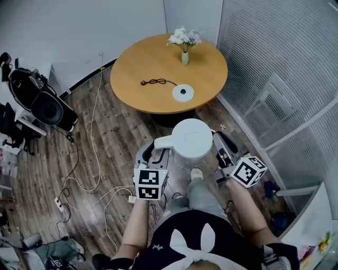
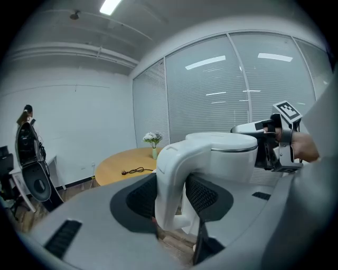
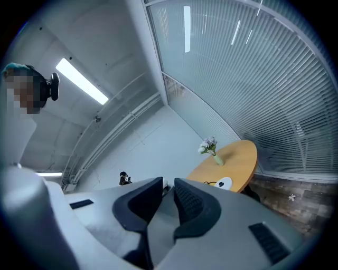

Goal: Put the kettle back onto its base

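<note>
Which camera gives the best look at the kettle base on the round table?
The head view: the kettle base lies fully visible on the table, cord attached. The right gripper view shows it small and far off; in the left gripper view the kettle hides it.

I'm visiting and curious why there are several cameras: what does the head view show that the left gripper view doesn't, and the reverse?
Only the head view shows the round base on the table, plus floor cables. Only the left gripper view shows the ceiling lights and, close up, the left gripper gripping the handle. Both show the white kettle, the flower vase and the right gripper.
</note>
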A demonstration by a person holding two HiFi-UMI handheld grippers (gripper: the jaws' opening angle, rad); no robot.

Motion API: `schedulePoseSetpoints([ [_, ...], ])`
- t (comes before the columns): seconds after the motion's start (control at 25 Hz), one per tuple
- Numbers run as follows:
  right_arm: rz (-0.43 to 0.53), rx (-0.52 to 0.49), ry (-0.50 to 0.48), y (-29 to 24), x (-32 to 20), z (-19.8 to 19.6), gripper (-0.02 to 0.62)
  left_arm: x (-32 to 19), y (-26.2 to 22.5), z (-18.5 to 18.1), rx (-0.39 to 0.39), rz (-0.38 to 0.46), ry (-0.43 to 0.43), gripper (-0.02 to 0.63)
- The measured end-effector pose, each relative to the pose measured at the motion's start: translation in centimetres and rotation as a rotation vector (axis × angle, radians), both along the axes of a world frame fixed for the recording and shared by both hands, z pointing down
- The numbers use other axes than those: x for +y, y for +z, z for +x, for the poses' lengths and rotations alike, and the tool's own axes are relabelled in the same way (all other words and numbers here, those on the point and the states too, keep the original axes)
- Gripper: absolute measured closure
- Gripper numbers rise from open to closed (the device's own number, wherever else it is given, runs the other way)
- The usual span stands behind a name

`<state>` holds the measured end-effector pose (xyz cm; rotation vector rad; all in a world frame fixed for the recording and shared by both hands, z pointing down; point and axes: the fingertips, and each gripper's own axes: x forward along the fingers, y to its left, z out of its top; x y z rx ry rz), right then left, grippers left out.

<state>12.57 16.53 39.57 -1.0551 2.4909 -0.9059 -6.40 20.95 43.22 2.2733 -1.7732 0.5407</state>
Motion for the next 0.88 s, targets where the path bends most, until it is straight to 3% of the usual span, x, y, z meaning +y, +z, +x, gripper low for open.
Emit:
schedulePoseSetpoints([
  [0.12, -0.007, 0.010, -0.004, 0.2, -0.3, -0.2, 0.532, -0.3, 0.2, -0.2, -0.002, -0.005, -0.002, 0.420],
  [0.4, -0.023, 0.003, -0.026, 0.6, -7.9, -0.3, 0.532, -7.7, -0.1, -0.3, -0.017, -0.009, -0.024, 0.420],
  [0.88, 0.021, -0.006, -0.061, -1.8, -16.6, -0.7, 0.532, -15.5, -2.3, -0.4, -0.020, 0.034, -0.060, 0.420],
])
